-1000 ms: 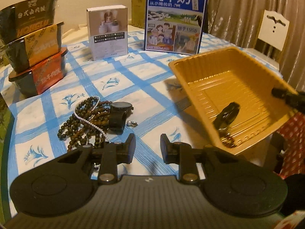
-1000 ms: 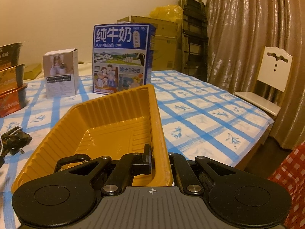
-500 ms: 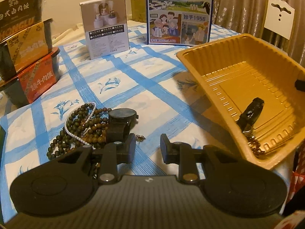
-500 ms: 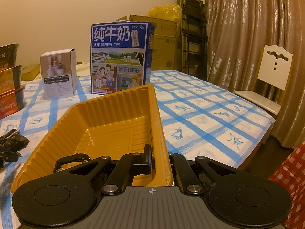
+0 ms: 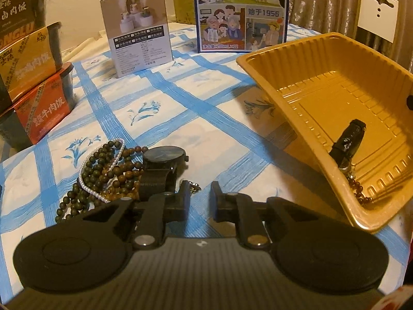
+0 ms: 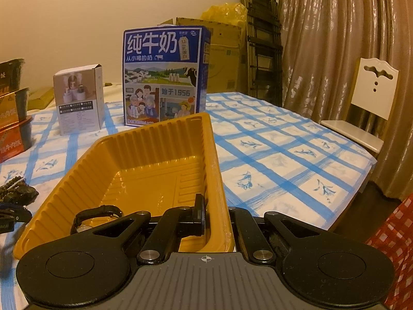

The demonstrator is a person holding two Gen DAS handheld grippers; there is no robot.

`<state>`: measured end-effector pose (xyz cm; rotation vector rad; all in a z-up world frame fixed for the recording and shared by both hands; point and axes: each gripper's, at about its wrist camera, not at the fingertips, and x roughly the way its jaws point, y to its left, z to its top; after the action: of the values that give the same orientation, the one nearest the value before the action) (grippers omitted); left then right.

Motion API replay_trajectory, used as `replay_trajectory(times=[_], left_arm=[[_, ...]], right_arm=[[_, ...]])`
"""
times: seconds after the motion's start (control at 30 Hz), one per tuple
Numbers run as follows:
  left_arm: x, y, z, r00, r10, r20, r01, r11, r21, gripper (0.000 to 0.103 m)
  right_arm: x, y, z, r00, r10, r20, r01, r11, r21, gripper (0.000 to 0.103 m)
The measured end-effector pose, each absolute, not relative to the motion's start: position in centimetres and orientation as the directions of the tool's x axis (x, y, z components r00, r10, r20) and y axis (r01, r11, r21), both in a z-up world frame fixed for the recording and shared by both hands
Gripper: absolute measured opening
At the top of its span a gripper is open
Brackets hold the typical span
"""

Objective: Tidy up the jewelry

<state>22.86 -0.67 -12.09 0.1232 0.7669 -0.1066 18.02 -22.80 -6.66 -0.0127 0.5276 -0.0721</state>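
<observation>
A pile of jewelry (image 5: 108, 178) lies on the checked cloth: brown and green bead strands, a pearl strand and a black watch (image 5: 164, 156). My left gripper (image 5: 201, 201) hovers just right of the pile, its jaws closing. A tiny gold trinket (image 5: 195, 186) lies at the tip of its left finger, and the pads press on nothing. My right gripper (image 6: 216, 219) is shut on the near rim of the yellow tray (image 6: 155, 139), holding the tray (image 5: 322, 59) tilted. Inside rest a black strap watch (image 5: 348, 142) and a bead bracelet (image 5: 360, 193); the watch (image 6: 95, 214) also shows in the right wrist view.
At the back stand a blue milk carton (image 6: 165, 77) and a small white box (image 6: 77, 100). Stacked instant-meal bowls (image 5: 28, 77) sit at the left. A white chair (image 6: 371, 98) and curtains are beyond the table's right edge.
My left gripper has come lower and nearer to the jewelry pile, and its jaws have narrowed. The right gripper and the tilted tray have stayed put.
</observation>
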Motion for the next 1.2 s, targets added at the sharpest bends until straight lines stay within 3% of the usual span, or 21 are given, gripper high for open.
replay_trajectory(times=[0.27, 0.33, 0.43, 0.63, 0.67, 0.73, 0.8, 1.1, 1.2], left_arm=[[23.5, -0.7, -12.2, 0.715, -0.047, -0.698, 0.137, 0.988, 0.074, 0.014], [23.7, -0.7, -12.2, 0.715, -0.043, -0.698, 0.132, 0.988, 0.074, 0.005], [23.6, -0.8, -12.3, 0.718, -0.037, -0.695, 0.128, 0.989, 0.079, 0.000], [22.6, -1.0, -11.7, 0.717, -0.060, -0.694, 0.148, 0.987, 0.067, 0.000], [22.4, -1.0, -11.7, 0.714, -0.059, -0.697, 0.146, 0.987, 0.065, 0.001], [22.3, -0.9, -11.7, 0.718, -0.038, -0.695, 0.123, 0.990, 0.072, 0.018], [22.6, -0.9, -11.8, 0.725, -0.016, -0.688, 0.108, 0.990, 0.091, 0.028], [24.3, -1.1, -12.3, 0.724, -0.021, -0.690, 0.110, 0.990, 0.085, 0.027], [24.6, -1.1, -12.4, 0.723, -0.020, -0.691, 0.105, 0.991, 0.081, 0.021]], right_arm=[[17.9, -22.8, -6.7, 0.862, -0.072, -0.502, 0.066, 0.997, -0.030, 0.004], [17.9, -22.8, -6.7, 0.862, -0.072, -0.502, 0.066, 0.997, -0.030, 0.004], [18.0, -22.8, -6.7, 0.861, -0.072, -0.503, 0.066, 0.997, -0.029, 0.004], [17.9, -22.7, -7.0, 0.861, -0.070, -0.504, 0.065, 0.997, -0.028, 0.004], [17.9, -22.7, -7.0, 0.861, -0.070, -0.503, 0.065, 0.997, -0.028, 0.004], [17.9, -22.8, -7.0, 0.861, -0.071, -0.504, 0.065, 0.997, -0.029, 0.004], [17.9, -22.7, -7.0, 0.860, -0.069, -0.505, 0.064, 0.998, -0.028, 0.004], [17.8, -22.6, -7.2, 0.860, -0.066, -0.506, 0.061, 0.998, -0.027, 0.004], [17.7, -22.6, -7.1, 0.859, -0.067, -0.507, 0.063, 0.998, -0.025, 0.004]])
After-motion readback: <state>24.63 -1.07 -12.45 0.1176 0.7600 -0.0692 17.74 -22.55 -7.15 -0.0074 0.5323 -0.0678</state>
